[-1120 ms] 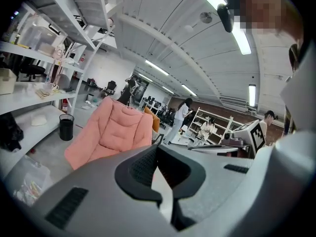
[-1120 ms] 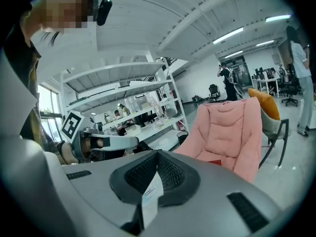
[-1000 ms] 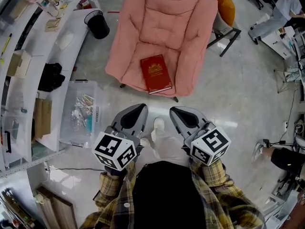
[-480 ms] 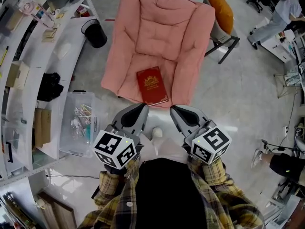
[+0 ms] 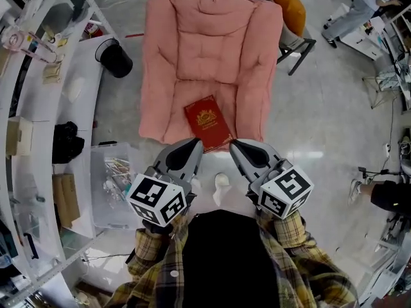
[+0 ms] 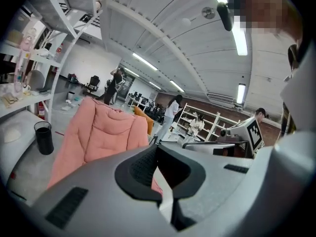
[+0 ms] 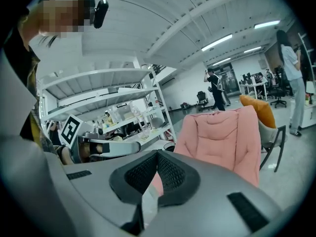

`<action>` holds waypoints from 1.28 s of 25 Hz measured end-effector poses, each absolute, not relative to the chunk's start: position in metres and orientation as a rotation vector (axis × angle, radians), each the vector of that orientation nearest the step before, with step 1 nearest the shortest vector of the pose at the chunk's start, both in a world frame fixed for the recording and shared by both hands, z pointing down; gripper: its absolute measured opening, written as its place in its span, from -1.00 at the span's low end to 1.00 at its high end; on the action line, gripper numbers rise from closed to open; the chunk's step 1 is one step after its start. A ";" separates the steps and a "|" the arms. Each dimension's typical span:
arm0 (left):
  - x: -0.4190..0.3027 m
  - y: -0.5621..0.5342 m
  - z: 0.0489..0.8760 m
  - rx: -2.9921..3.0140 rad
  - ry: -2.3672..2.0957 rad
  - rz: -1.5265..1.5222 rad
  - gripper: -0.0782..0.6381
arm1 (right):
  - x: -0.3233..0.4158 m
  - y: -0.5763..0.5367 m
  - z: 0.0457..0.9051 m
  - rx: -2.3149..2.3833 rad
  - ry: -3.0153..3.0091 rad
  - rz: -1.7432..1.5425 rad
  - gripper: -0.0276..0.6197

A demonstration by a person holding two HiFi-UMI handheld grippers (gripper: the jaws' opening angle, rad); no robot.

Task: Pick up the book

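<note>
The red book with a gold emblem lies flat on the front of the seat of a pink cushioned lounge chair. My left gripper and right gripper hover side by side just short of the chair's front edge, with the book's near corner between their tips. Both are shut with nothing in them. In the left gripper view the shut jaws point past the pink chair; the book is hidden behind them. The right gripper view shows its shut jaws and the chair.
White shelving with small items runs down the left, a black bin and a clear plastic box beside it. An orange-cushioned chair stands behind the pink one. Other people are at the far right. My shoe shows below.
Both grippers have moved forward toward the pink chair, so the book now lies right at their tips. The jaws have stayed shut.
</note>
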State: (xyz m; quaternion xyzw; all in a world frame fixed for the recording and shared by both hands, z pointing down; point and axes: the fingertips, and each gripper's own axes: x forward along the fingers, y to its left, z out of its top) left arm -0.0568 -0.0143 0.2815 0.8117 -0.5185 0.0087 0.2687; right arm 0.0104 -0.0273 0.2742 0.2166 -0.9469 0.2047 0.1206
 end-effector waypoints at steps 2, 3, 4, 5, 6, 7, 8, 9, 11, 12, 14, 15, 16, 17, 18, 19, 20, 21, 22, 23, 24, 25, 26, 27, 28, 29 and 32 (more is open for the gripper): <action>-0.071 -0.026 0.280 2.218 -1.354 0.038 -0.77 | -0.004 -0.034 0.274 0.688 -2.756 0.608 -0.86; -0.078 -0.031 0.280 2.232 -1.331 0.044 -0.78 | -0.011 -0.037 0.275 0.716 -2.750 0.613 -0.86; -0.084 -0.035 0.279 2.245 -1.308 0.049 -0.77 | -0.017 -0.040 0.275 0.745 -2.743 0.617 -0.86; -0.089 -0.040 0.280 2.257 -1.285 0.055 -0.77 | -0.022 -0.043 0.276 0.775 -2.735 0.621 -0.86; -0.095 -0.043 0.281 2.268 -1.263 0.062 -0.77 | -0.027 -0.046 0.276 0.805 -2.726 0.626 -0.86; -0.100 -0.047 0.282 2.278 -1.240 0.070 -0.77 | -0.032 -0.049 0.278 0.837 -2.716 0.630 -0.86; -0.104 -0.049 0.284 2.287 -1.215 0.080 -0.77 | -0.036 -0.052 0.279 0.871 -2.706 0.633 -0.86; -0.109 -0.052 0.287 2.297 -1.190 0.093 -0.77 | -0.039 -0.054 0.281 0.906 -2.694 0.636 -0.86; -0.115 -0.055 0.294 2.311 -1.138 0.120 -0.77 | -0.043 -0.058 0.285 0.977 -2.666 0.645 -0.86; -0.117 -0.056 0.299 2.315 -1.112 0.134 -0.78 | -0.045 -0.060 0.288 1.008 -2.652 0.652 -0.86; -0.119 -0.058 0.307 2.321 -1.058 0.164 -0.77 | -0.046 -0.062 0.293 1.062 -2.624 0.670 -0.86; -0.119 -0.059 0.312 2.323 -1.032 0.181 -0.77 | -0.046 -0.063 0.296 1.085 -2.611 0.680 -0.86; -0.119 -0.059 0.318 2.324 -1.010 0.196 -0.77 | -0.045 -0.063 0.299 1.105 -2.597 0.690 -0.86; -0.118 -0.060 0.324 2.322 -0.991 0.209 -0.77 | -0.044 -0.064 0.304 1.121 -2.584 0.701 -0.86; -0.118 -0.060 0.332 2.317 -0.978 0.221 -0.77 | -0.043 -0.063 0.310 1.134 -2.571 0.714 -0.86; -0.118 -0.060 0.339 2.309 -0.968 0.232 -0.78 | -0.042 -0.062 0.316 1.142 -2.558 0.730 -0.86; -0.118 -0.060 0.347 2.299 -0.961 0.243 -0.77 | -0.042 -0.060 0.323 1.147 -2.545 0.749 -0.86; -0.119 -0.060 0.355 2.285 -0.956 0.253 -0.77 | -0.042 -0.058 0.330 1.149 -2.531 0.767 -0.86; -0.119 -0.061 0.362 2.268 -0.955 0.259 -0.77 | -0.042 -0.057 0.335 1.146 -2.517 0.783 -0.86; -0.119 -0.062 0.369 2.251 -0.956 0.261 -0.77 | -0.042 -0.058 0.340 1.141 -2.505 0.797 -0.86; -0.119 -0.063 0.376 2.234 -0.959 0.263 -0.77 | -0.042 -0.059 0.345 1.134 -2.495 0.811 -0.86; -0.119 -0.066 0.385 2.218 -0.962 0.266 -0.77 | -0.041 -0.062 0.350 1.126 -2.487 0.824 -0.86; -0.118 -0.069 0.394 2.204 -0.966 0.268 -0.77 | -0.040 -0.066 0.356 1.118 -2.482 0.834 -0.86; -0.117 -0.072 0.404 2.190 -0.971 0.270 -0.77 | -0.039 -0.071 0.362 1.111 -2.478 0.842 -0.86; -0.117 -0.075 0.414 2.175 -0.976 0.270 -0.77 | -0.037 -0.076 0.368 1.105 -2.475 0.847 -0.86; -0.116 -0.078 0.423 2.156 -0.980 0.267 -0.77 | -0.035 -0.080 0.373 1.101 -2.473 0.850 -0.86; -0.114 -0.082 0.454 2.065 -0.976 0.230 -0.77 | -0.031 -0.092 0.387 1.089 -2.466 0.849 -0.86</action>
